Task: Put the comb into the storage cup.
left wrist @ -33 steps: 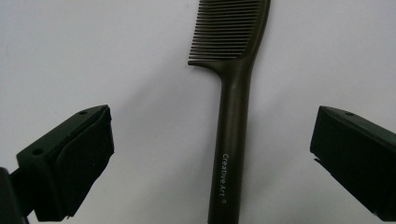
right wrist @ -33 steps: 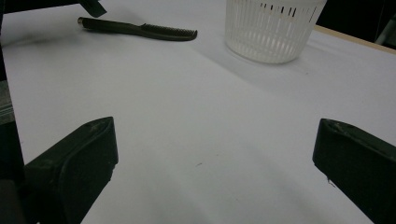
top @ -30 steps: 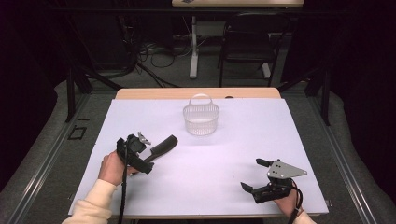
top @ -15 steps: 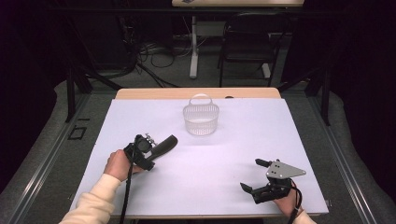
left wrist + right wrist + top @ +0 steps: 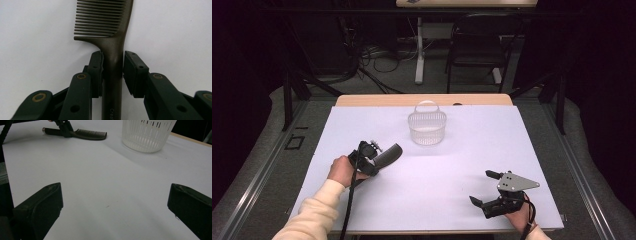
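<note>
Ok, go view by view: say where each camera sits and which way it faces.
High view: above the person's side, facing forward and down on the table; forearms, left gripper, right gripper.
Left gripper view: along its jaws, just closing round the comb handle.
Right gripper view: low across the table, jaws wide apart.
Shared: high and right gripper views both show the comb and the basket.

On the worktop (image 5: pixel 532 135) in front of you, the basket (image 5: pixel 427 128) stands toward the far edge, about midway across. The comb (image 5: pixel 388 155) lies nearer to you and left of the basket, well apart from it, its toothed end pointing toward the basket's side. Your left gripper (image 5: pixel 373 159) sits over the comb's handle, one jaw on either side of it. Your right gripper (image 5: pixel 484 188) rests at the near right, well apart from both comb and basket.
</note>
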{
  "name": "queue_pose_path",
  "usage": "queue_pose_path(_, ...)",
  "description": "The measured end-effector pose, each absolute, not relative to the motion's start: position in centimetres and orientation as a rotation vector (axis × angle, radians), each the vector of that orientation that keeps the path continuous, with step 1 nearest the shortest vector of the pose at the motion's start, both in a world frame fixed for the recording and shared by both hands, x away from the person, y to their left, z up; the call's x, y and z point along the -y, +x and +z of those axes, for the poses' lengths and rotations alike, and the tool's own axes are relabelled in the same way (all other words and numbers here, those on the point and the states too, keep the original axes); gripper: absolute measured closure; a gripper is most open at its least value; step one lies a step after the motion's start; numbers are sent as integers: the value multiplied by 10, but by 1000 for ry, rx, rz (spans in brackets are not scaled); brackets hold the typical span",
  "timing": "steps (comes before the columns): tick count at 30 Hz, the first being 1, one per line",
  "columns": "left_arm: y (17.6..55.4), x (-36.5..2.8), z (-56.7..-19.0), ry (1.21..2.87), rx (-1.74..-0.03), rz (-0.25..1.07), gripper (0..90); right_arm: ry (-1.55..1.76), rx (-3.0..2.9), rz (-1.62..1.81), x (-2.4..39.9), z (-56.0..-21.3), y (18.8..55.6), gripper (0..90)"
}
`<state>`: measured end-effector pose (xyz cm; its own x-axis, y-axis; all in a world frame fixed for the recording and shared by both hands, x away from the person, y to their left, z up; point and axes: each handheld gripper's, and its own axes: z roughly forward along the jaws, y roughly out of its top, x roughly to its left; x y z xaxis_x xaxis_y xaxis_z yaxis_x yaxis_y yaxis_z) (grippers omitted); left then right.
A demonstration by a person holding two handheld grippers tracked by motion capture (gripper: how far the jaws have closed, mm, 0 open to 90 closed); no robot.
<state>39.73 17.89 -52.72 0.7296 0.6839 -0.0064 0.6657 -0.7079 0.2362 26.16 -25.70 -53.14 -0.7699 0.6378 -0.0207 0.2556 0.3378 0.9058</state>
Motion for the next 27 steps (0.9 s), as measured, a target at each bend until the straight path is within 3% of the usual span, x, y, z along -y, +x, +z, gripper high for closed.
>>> queue_pose_path(27,389,-192,-506,2635,-1044,143,722,791,-2225,1417,258,-531,261,0)
